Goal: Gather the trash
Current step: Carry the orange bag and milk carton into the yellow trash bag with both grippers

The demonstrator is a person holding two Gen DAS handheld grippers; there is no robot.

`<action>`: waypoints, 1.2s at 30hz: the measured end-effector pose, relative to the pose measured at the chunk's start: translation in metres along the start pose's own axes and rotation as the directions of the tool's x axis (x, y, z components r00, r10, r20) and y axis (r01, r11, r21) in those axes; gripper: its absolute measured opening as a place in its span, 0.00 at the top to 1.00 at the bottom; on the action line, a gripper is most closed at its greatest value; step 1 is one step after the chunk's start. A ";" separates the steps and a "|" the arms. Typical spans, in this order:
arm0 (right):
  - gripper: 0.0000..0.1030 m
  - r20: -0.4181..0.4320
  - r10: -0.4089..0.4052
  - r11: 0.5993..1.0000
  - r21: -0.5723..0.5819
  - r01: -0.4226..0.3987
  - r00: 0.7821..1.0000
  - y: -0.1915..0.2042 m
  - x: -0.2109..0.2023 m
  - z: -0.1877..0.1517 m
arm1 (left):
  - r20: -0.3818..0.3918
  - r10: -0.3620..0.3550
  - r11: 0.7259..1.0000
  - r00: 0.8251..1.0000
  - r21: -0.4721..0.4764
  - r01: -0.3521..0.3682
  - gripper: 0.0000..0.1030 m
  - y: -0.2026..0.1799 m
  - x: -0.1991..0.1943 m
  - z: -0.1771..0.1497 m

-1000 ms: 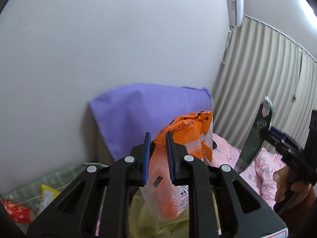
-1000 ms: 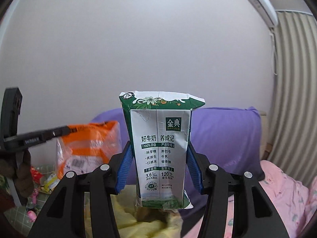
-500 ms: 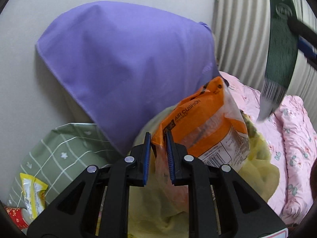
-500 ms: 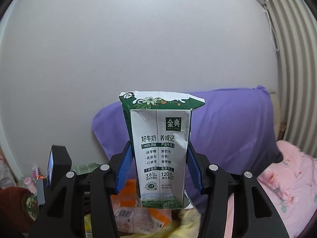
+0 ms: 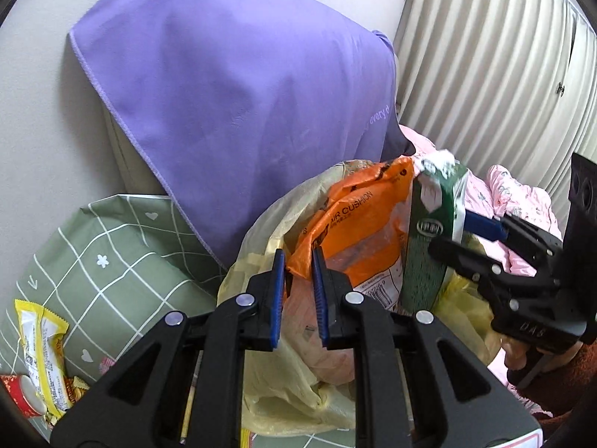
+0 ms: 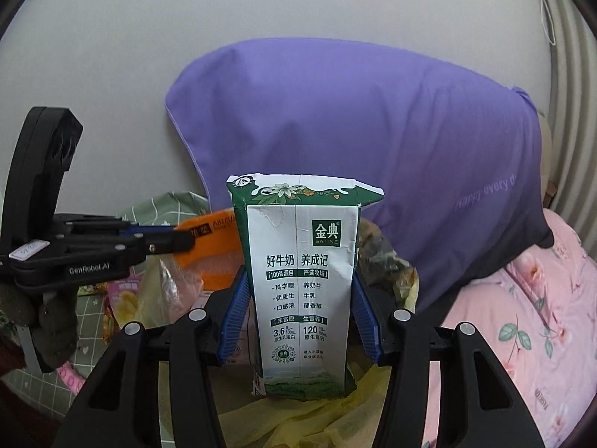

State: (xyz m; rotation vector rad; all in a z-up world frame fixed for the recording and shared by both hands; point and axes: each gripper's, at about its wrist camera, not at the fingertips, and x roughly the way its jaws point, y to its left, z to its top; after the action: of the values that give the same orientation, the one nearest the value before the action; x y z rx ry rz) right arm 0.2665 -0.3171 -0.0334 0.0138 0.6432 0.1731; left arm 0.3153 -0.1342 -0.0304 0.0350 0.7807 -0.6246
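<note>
My left gripper (image 5: pixel 298 272) is shut on the edge of an orange and clear air-cushion bag (image 5: pixel 354 224), which hangs over the mouth of a yellow trash bag (image 5: pixel 276 369). The right gripper (image 6: pixel 298 310) is shut on a green and white milk carton (image 6: pixel 302 280), held upright over the same yellow trash bag (image 6: pixel 321 418). In the left wrist view the milk carton (image 5: pixel 429 242) stands right beside the orange bag, and the right gripper (image 5: pixel 462 239) reaches in from the right. The left gripper (image 6: pixel 183 240) shows at the left of the right wrist view with the orange bag (image 6: pixel 212 250).
A purple pillow (image 5: pixel 238 86) leans on the white wall behind the trash bag. A green checked cloth (image 5: pixel 112 254) at the left carries a yellow wrapper (image 5: pixel 41 351) and red packaging (image 5: pixel 15 395). Pink floral bedding (image 6: pixel 522 321) lies at the right, a pleated curtain (image 5: pixel 492 59) behind it.
Both grippers have come down from in front of the wall to the yellow trash bag. The orange bag and the milk carton now hang side by side over its mouth.
</note>
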 end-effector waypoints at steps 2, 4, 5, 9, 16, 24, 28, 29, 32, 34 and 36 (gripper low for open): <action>0.52 -0.018 -0.012 1.000 0.009 0.012 1.000 0.001 -0.001 -0.003 | 0.000 0.008 1.000 1.000 0.011 -0.008 0.87 0.001 0.006 0.002; 0.52 -0.034 -0.015 1.000 0.012 0.015 0.999 0.000 -0.001 -0.003 | 0.005 0.028 1.000 1.000 0.009 -0.028 0.87 0.005 0.009 0.006; 0.52 -0.039 -0.016 1.000 0.012 0.016 0.999 -0.001 0.001 -0.001 | 0.006 0.029 1.000 1.000 -0.005 -0.029 0.87 0.008 0.010 0.007; 0.52 -0.060 -0.023 1.000 0.008 0.024 0.998 0.000 0.008 -0.006 | 0.005 0.010 0.999 1.000 -0.038 -0.010 0.87 0.015 0.013 0.006; 0.52 -0.069 -0.044 0.999 0.009 0.045 0.997 0.001 0.010 -0.011 | -0.025 -0.001 1.000 1.000 -0.015 0.001 0.87 0.005 0.015 -0.004; 0.52 -0.110 -0.071 0.997 -0.003 0.071 0.991 0.001 0.021 -0.004 | -0.032 0.004 1.000 0.999 -0.005 -0.005 0.87 0.000 0.022 0.003; 0.52 -0.112 -0.057 0.998 0.006 0.058 0.992 0.003 0.016 -0.005 | -0.024 0.012 1.000 1.000 0.004 -0.012 0.87 -0.001 0.011 0.001; 0.52 -0.109 -0.056 0.998 0.009 0.057 0.992 0.004 0.014 -0.005 | -0.022 0.007 1.000 1.000 -0.002 -0.008 0.87 0.000 0.009 0.001; 0.52 -0.093 -0.052 0.998 0.024 0.054 0.994 0.004 0.008 -0.006 | -0.014 -0.026 0.999 1.000 -0.039 0.026 0.77 0.005 0.002 -0.002; 0.50 -0.078 -0.024 0.999 0.033 0.026 0.997 0.004 0.003 -0.006 | 0.007 -0.059 0.996 0.998 -0.073 0.060 0.65 0.010 -0.005 -0.003; 0.44 -0.074 -0.022 0.999 0.035 0.024 0.997 0.007 -0.002 -0.006 | 0.030 -0.082 0.991 0.996 -0.101 0.084 0.59 0.015 -0.013 -0.004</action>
State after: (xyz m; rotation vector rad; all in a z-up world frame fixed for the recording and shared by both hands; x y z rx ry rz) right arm 0.2598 -0.3113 -0.0364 0.0350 0.7198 0.1402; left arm 0.3136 -0.1142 -0.0274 -0.0992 0.7911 -0.6619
